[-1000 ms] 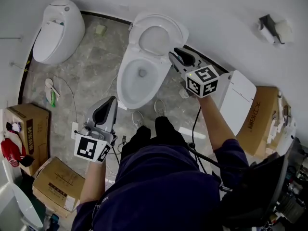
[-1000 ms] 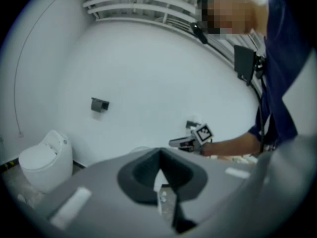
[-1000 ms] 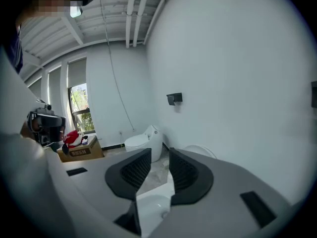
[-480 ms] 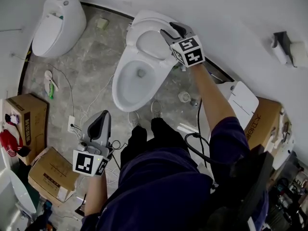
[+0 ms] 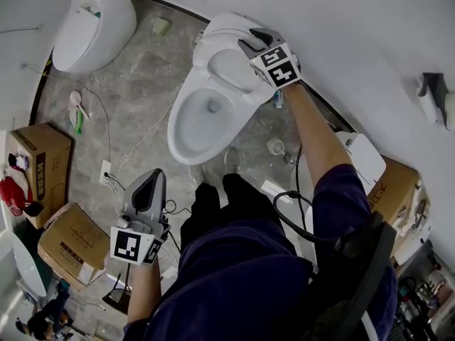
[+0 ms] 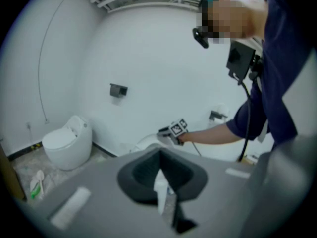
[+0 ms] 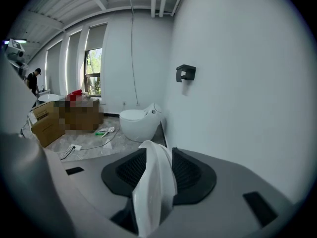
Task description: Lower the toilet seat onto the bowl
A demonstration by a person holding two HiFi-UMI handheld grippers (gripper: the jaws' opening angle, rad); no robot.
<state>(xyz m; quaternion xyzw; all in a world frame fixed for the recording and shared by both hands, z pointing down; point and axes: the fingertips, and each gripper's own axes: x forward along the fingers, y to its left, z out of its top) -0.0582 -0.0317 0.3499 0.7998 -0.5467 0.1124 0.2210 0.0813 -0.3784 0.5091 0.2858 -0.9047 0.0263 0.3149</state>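
A white toilet stands against the wall with its bowl [image 5: 202, 123] uncovered and its seat [image 5: 226, 66] raised upright at the back. My right gripper [image 5: 250, 45] is at the top right edge of that raised seat. In the right gripper view the white seat rim [image 7: 154, 187] fills the gap between the two dark pads [image 7: 190, 170] and touches both. My left gripper [image 5: 149, 185] hangs low beside my left leg, well short of the bowl, with its jaws together and nothing in them. From the left gripper view the right gripper [image 6: 167, 131] shows far off at the toilet [image 6: 144, 143].
A second, egg-shaped toilet [image 5: 92, 20] stands at the far left by the wall. Cardboard boxes [image 5: 43, 155] [image 5: 67, 244] sit at the left. Cables [image 5: 135, 155] lie on the grey floor. A white panel [image 5: 366, 158] and another box are at the right. My feet stand just before the bowl.
My right gripper has gone from beside the bowl up to the raised seat's top edge, and the rim now sits between its jaws. My left gripper has sunk a little lower.
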